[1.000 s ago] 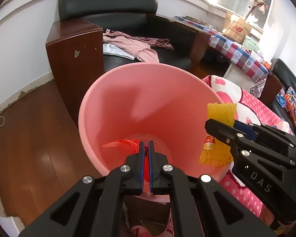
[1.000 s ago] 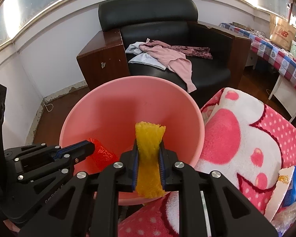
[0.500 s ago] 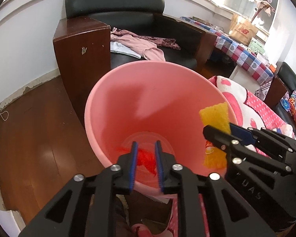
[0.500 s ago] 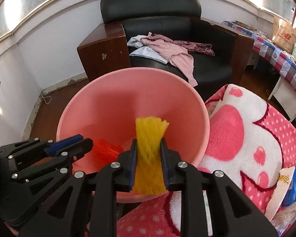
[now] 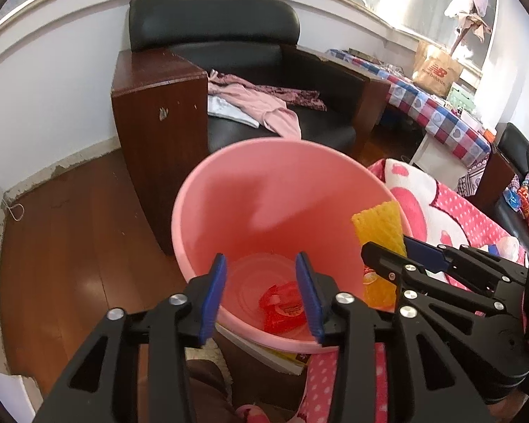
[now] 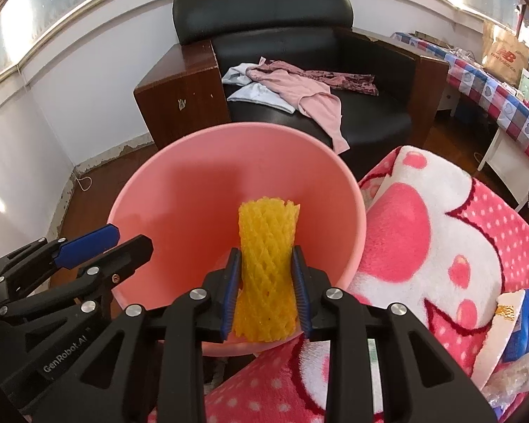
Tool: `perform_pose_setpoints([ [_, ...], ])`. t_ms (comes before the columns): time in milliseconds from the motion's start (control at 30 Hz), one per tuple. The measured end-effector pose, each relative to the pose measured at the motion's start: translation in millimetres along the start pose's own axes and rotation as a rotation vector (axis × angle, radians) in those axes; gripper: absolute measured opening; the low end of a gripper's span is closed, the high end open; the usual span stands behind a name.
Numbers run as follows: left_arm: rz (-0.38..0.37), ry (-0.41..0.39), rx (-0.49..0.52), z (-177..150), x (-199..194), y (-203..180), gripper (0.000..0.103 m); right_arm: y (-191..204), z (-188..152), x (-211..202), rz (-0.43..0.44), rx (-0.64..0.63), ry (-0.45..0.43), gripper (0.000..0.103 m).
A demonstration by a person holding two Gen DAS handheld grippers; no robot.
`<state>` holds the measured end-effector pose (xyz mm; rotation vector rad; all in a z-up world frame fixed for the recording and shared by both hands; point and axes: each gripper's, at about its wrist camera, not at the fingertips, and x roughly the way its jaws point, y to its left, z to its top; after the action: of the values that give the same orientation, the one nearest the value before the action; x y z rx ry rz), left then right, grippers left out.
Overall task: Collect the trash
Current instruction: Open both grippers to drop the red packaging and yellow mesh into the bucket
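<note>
Foam net: we see one yellow foam fruit net (image 6: 267,275), a tube of mesh, its long axis pointing forward and up along the claw fingers, the open end toward the far side of the bin. It is over the near rim of the bin.
Right claw: our right claw (image 6: 267,294) holds the foam net between its two blue pads, pressing its lower half on both sides.
Left claw: our left claw (image 5: 261,294) is wide apart and holds nothing; it hangs over the near rim of the bin.
Bin: one pink plastic bin (image 5: 250,190), round and open on top. Inside, on the bottom, lies one red wrapper (image 5: 282,305), crumpled. We cannot read its print.
Blanket: one pink and white blanket (image 6: 441,246) with dots touches the right side of the bin.
Armchair: one black armchair (image 6: 299,42) behind the bin, with pink clothes (image 6: 299,88) lying on the seat.
Floor: brown wood floor (image 5: 70,246) left of the bin.
</note>
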<state>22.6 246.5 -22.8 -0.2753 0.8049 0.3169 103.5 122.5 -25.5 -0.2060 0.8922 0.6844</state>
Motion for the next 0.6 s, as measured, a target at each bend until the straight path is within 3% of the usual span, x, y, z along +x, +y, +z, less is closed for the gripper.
perform_pose_setpoints([
  [367, 0.02, -0.099, 0.022, 5, -37, -12, 0.047, -2, 3, -27, 0.007, -0.011, -0.051, 0.031],
  [433, 0.027, -0.109, 0.024, 6, -42, -12, 0.047, -1, 4, -27, 0.011, -0.017, -0.053, 0.039],
  [600, 0.044, -0.131, 0.018, 8, -51, -8, 0.048, 5, 9, -24, 0.013, -0.039, -0.053, 0.041],
])
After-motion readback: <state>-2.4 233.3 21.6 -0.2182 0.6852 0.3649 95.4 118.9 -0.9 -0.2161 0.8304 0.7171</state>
